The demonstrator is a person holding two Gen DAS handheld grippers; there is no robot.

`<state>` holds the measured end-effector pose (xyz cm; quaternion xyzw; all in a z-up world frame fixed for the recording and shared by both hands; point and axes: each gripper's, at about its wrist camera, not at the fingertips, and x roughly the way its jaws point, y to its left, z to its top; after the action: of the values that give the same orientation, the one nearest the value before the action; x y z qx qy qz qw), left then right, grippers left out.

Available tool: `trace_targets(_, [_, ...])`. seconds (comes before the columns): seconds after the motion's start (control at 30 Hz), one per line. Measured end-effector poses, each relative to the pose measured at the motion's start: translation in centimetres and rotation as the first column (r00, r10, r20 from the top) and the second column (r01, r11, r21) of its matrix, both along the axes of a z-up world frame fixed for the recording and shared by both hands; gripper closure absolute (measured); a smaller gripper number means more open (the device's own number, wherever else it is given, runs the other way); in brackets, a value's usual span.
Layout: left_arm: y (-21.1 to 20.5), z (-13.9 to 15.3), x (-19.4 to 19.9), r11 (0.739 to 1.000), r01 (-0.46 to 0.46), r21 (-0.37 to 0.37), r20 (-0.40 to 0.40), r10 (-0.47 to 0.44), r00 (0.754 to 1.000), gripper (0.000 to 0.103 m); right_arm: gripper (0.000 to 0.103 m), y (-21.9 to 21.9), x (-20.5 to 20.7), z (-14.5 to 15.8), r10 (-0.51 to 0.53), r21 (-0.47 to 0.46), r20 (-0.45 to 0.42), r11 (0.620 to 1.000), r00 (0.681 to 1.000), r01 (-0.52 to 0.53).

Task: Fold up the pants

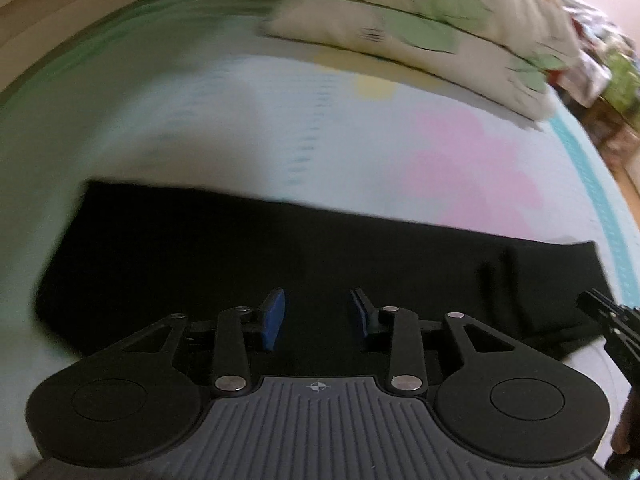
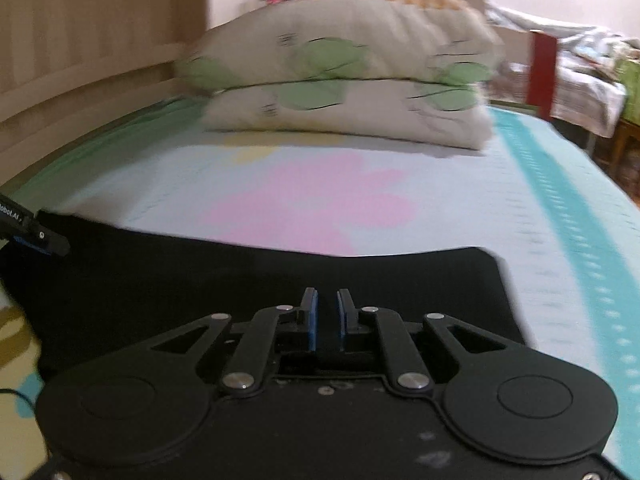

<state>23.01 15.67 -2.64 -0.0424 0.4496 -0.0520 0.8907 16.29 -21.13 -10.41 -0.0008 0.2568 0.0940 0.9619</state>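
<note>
Black pants [image 1: 280, 264] lying flat on the bed [image 1: 200, 132], spread as a wide band across the near part of the sheet. Far edge straight; left end squared off in the left wrist view, right end narrower with a slight crease near it. In the right wrist view, pants [image 2: 240, 280] ending at a rounded corner on the right, just short of the teal stripe [image 2: 568, 216].

Left gripper [image 1: 318, 314] over the middle of the pants, jaws well apart, blue pads [image 1: 274, 320] facing each other, nothing between them but dark cloth below. Cannot tell whether tips touch the fabric. Same gripper seen from the right wrist view at the far left edge [image 2: 44, 236], over the left part of the pants.

Right gripper [image 2: 326, 316] over the right half of the pants, jaws close but with a narrow gap; no cloth seen pinched between pads [image 2: 312, 320]. Contact with fabric not discernible. Its tip showing in the left wrist view at the right edge [image 1: 604, 312], near the right end of the pants.

Sheet pale blue with pink patch [image 2: 312, 204] beyond the pants, green border on the left. Two stacked pillows [image 2: 340, 80], cream with green leaf print, at the far end of the bed, well apart from the pants. Both views motion-blurred.
</note>
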Motion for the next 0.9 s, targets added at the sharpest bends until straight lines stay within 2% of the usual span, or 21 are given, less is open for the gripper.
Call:
trace_targets(0.17, [5.8,-0.5,-1.5,0.99,-0.141,-0.02,-0.006,0.141,0.99,0.065,0.088,4.4,0.9,-0.8,0.044,-0.014,-0.084,0.999,0.995,-0.046])
trace_targets(0.2, [6.6,-0.6,-1.7,0.986,-0.164,-0.031,-0.003,0.164,0.986,0.064,0.082,5.0,1.3,-1.3,0.05,-0.007,-0.135,0.999,0.99,-0.052])
trace_targets(0.23, [7.6,-0.7,-2.0,0.98,-0.194,-0.048,-0.002,0.194,0.981,0.062,0.08,5.5,1.7,-2.0,0.054,-0.008,-0.205,0.998,0.977,-0.057])
trace_targets(0.37, [11.4,-1.2,-2.5,0.946,-0.293,-0.139,-0.022,0.293,0.956,0.06,0.079,7.4,0.9,-2.2,0.04,-0.118,-0.179,0.991,0.983,-0.061])
trace_targets(0.47, [13.0,-1.8,-3.2,0.915,-0.35,-0.2,-0.029,0.351,0.936,0.059,0.078,7.0,1.4,-1.8,0.03,-0.091,-0.216,0.995,0.976,-0.051])
trace_targets(0.6, [14.7,-3.3,-3.8,0.866,-0.401,-0.299,-0.071,0.399,0.914,0.048,0.079,6.7,1.2,-1.6,0.036,-0.063,-0.233,0.997,0.972,-0.051])
trace_targets(0.67, [14.9,-4.1,-3.9,0.858,-0.408,-0.312,-0.096,0.398,0.912,0.047,0.079,6.8,1.0,-1.5,0.032,-0.072,-0.232,0.996,0.972,-0.05])
trace_targets(0.8, [15.1,-4.1,-4.1,0.846,-0.388,-0.365,-0.051,0.398,0.916,0.033,0.078,7.1,1.7,-1.2,0.025,-0.11,-0.227,0.993,0.973,-0.051])
trace_targets(0.9, [15.3,-4.0,-3.1,0.841,-0.387,-0.378,-0.024,0.409,0.912,0.031,0.078,7.2,2.2,-1.1,0.028,-0.116,-0.226,0.992,0.974,-0.055])
